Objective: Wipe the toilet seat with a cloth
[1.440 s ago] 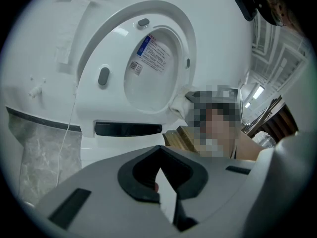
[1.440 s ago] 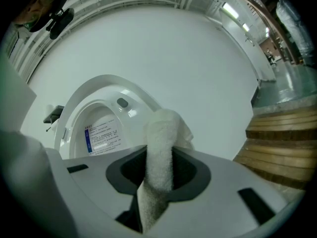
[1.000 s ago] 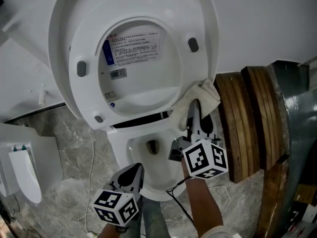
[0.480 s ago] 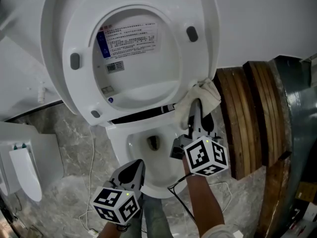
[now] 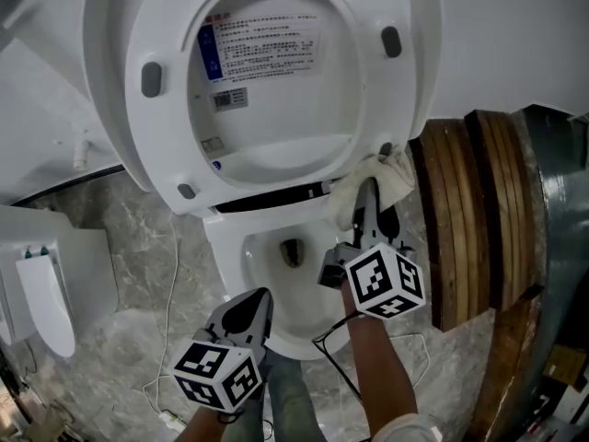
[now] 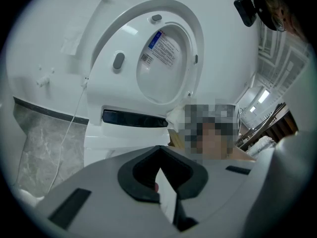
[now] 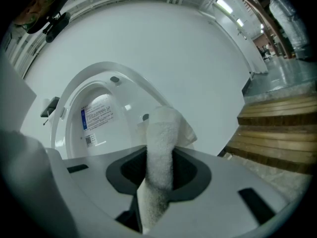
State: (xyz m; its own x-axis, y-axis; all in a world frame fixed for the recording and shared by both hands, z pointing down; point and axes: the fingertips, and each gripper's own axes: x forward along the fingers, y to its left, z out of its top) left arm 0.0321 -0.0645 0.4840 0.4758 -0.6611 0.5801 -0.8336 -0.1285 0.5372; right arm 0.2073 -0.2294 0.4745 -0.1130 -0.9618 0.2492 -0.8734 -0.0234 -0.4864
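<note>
Looking steeply down from the head camera, I see my right gripper [image 5: 367, 194] clenched on a white terry cloth [image 5: 385, 177]. In the right gripper view a thick fold of the cloth runs up between the jaws and bulges out past their tips. Directly ahead of those tips the cloth is pressed against the lower right edge of the raised toilet seat [image 5: 166, 136], just beside a small dark bumper [image 5: 385, 148] on the seat's underside. Up and to the left of the right gripper stands the rest of the upright seat ring, with a printed label [image 5: 267, 49] inside its opening. Below and to the left of the right gripper the open toilet bowl [image 5: 276, 284] shows its dark drain. My left gripper [image 5: 248, 307] hangs lower and to the left of the right one, over the front rim of the bowl, well apart from the cloth. Its jaws are closed together with nothing between them. To the right of the right gripper lie brown wooden steps [image 5: 465, 219]. Under both grippers is grey marbled floor [image 5: 138, 274], with a thin white cable [image 5: 173, 274] trailing left of the left gripper.
</note>
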